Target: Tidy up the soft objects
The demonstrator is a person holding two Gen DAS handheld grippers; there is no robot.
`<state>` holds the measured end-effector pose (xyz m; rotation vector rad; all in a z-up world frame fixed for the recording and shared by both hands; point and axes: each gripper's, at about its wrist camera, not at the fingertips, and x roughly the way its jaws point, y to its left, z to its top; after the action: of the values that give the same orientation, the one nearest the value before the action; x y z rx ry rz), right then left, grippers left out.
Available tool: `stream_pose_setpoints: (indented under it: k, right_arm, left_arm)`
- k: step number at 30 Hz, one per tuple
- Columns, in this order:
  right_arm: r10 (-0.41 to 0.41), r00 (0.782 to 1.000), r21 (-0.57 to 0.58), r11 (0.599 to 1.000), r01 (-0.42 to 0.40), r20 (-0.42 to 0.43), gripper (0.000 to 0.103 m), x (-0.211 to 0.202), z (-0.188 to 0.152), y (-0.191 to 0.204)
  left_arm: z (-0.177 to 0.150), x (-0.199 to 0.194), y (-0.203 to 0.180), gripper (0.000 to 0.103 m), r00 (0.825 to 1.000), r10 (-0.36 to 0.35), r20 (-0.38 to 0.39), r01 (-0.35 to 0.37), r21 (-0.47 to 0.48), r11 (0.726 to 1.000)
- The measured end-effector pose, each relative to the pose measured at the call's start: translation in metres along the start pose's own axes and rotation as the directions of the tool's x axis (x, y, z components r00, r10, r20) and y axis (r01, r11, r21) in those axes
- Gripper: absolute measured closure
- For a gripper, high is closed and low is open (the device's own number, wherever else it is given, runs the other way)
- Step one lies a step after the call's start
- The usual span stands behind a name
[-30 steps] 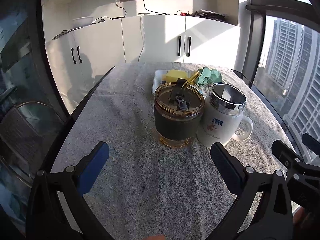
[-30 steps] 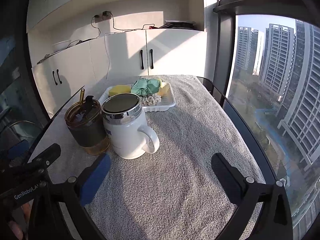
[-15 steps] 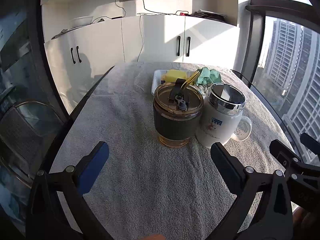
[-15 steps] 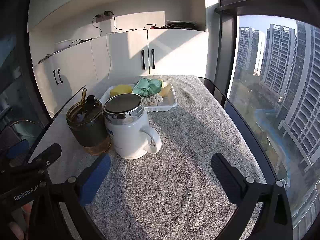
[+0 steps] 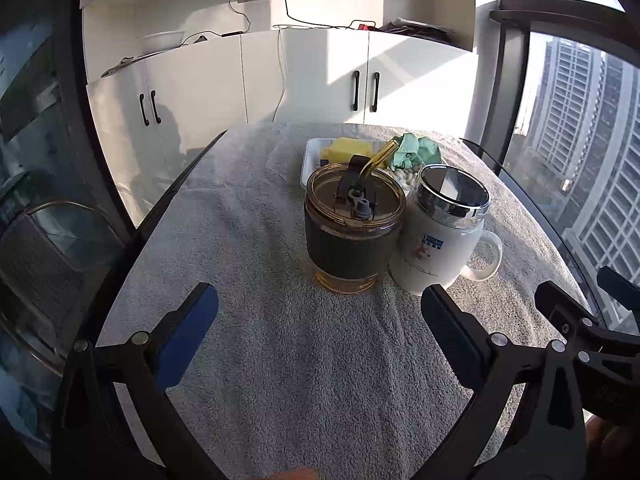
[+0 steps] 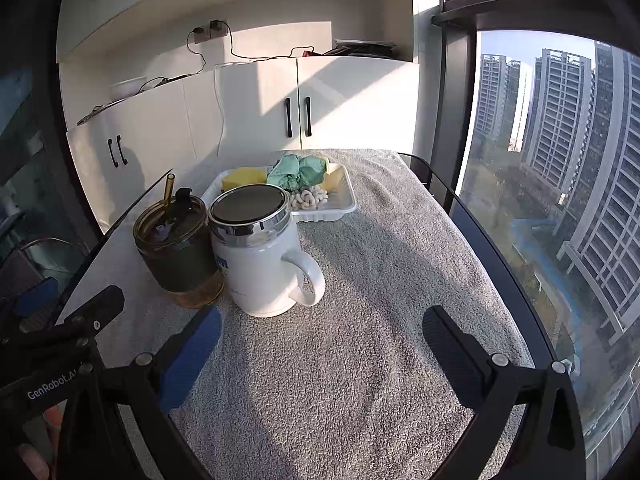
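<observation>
A white tray (image 6: 344,202) at the far end of the towel-covered table holds a yellow sponge (image 6: 243,177), a crumpled green cloth (image 6: 298,170) and a white knotted rope piece (image 6: 308,197). In the left wrist view the tray (image 5: 309,156) is partly hidden behind the cups, with the sponge (image 5: 346,148) and cloth (image 5: 416,153) showing. My left gripper (image 5: 318,316) hovers open over the near towel, nothing between its fingers. My right gripper (image 6: 320,332) is open too, empty, in front of the white mug.
An amber glass tumbler (image 5: 352,228) with lid and straw stands beside a white lidded mug (image 5: 444,236), between the grippers and the tray. A grey towel (image 6: 380,288) covers the table. White cabinets stand behind; a large window is at the right.
Both grippers have crept slightly forward and upward; the cups and tray look marginally shifted in view. Nothing was grasped or moved on the table.
</observation>
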<state>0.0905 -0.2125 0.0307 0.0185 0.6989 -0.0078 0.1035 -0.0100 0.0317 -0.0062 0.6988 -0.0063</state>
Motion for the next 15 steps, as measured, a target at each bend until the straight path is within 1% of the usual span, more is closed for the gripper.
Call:
stream_pose_setpoints:
  k: [15]
  right_arm:
    - [0.003, 1.000, -0.004, 1.000, -0.003, -0.003, 0.000, 0.0000, -0.0002, 0.0014]
  left_arm:
    - [0.0000, 0.0007, -0.0030, 0.000, 1.000, 0.006, 0.001, -0.006, 0.004, 1.000]
